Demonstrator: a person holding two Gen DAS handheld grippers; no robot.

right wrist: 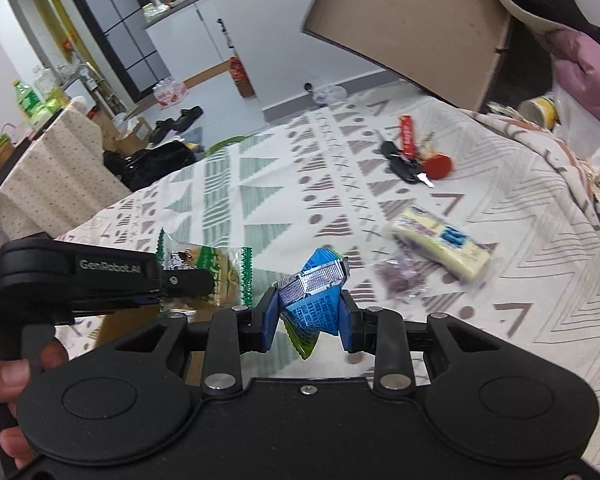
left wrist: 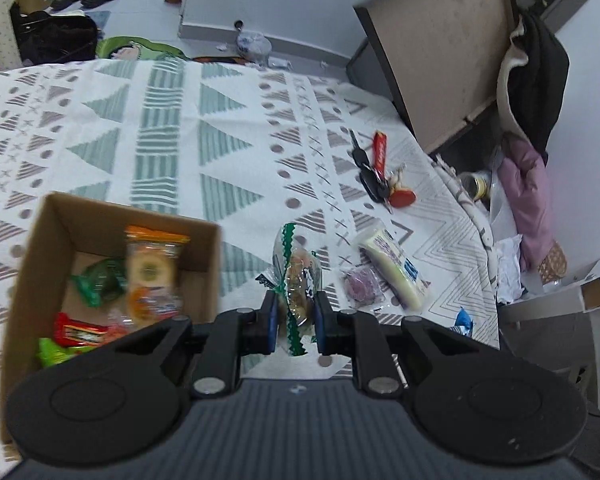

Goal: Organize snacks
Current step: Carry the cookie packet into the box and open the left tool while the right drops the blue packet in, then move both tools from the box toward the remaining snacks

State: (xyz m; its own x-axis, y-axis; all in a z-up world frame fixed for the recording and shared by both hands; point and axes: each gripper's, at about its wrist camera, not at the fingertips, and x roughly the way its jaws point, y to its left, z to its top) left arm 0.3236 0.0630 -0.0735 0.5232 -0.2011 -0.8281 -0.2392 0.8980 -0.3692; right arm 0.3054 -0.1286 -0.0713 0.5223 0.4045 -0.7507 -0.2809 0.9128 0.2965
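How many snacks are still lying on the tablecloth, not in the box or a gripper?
2: a long pale yellow snack pack near the table's right side, and a small clear packet with something purple touching its left. More may hide behind the hand-held grippers.

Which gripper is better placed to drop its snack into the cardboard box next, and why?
Left. The left gripper holds the green-edged cookie packet right beside the cardboard box; the right gripper looks farther away.
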